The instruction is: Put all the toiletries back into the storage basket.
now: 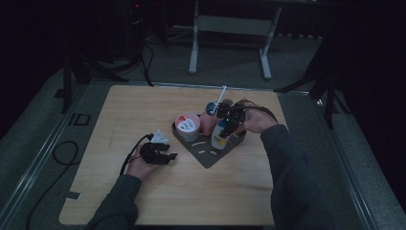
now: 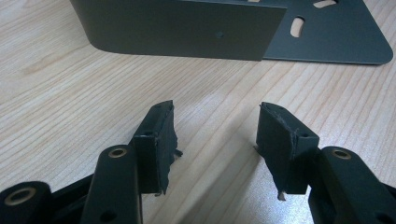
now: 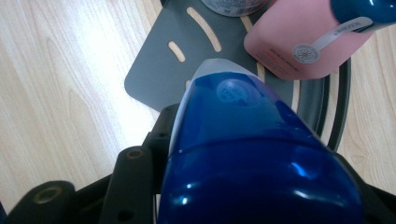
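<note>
— Right gripper (image 1: 229, 120) is clamped on the blue-capped bottle (image 1: 220, 134), above the dark tray (image 1: 209, 155) near the surface (image 1: 143, 105) centre. Trouble?

— Likely crowding: the pink bottle (image 1: 208, 123) stands just beside, so a swing could topple it.

— Left gripper (image 1: 160, 154)?

— Jaws apart, empty, resting short of the tray's near edge.

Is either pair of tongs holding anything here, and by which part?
The right tongs grip the blue-capped bottle at its cap end, over the dark tray. The left tongs are open and hold nothing.
</note>
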`<control>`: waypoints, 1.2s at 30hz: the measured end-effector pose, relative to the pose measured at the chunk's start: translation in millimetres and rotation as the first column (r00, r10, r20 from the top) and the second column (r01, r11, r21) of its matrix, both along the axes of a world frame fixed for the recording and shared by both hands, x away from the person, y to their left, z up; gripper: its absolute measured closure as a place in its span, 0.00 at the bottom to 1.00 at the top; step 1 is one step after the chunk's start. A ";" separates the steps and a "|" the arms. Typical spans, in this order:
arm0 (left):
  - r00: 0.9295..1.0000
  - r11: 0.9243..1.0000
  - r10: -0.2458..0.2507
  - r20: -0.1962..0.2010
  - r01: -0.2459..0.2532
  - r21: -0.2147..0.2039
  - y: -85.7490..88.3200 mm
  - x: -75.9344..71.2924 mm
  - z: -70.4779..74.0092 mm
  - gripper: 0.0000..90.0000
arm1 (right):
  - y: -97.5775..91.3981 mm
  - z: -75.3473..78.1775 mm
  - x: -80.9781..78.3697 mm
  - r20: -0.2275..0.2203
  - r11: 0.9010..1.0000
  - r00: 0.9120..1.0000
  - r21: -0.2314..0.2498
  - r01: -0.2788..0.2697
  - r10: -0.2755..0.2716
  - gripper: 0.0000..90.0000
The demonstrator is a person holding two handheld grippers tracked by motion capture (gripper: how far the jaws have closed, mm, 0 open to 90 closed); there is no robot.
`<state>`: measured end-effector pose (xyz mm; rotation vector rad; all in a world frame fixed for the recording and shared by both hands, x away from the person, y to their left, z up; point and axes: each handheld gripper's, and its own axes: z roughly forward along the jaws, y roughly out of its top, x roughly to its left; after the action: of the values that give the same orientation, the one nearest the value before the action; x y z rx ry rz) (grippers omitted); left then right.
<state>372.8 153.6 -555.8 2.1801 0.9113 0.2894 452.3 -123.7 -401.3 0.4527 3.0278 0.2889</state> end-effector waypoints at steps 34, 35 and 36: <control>1.000 1.000 0.000 -0.001 0.000 0.004 -0.4 -0.2 0.3 0.52 | -3.9 -3.7 25.4 0.012 0.995 0.996 -0.042 0.091 -0.091 0.60; 1.000 1.000 0.000 0.000 0.000 0.004 -0.5 -0.2 0.3 0.52 | -4.3 -4.1 26.1 0.011 0.995 0.995 -0.043 0.095 -0.094 0.60; 1.000 1.000 0.000 0.000 0.000 0.003 -0.5 -0.1 0.2 0.52 | -4.8 -4.7 26.9 0.013 0.994 0.995 -0.045 0.095 -0.095 0.60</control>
<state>372.6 153.0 -555.7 2.1829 0.9116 0.2918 479.2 -128.5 -405.9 0.5879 2.9843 0.2155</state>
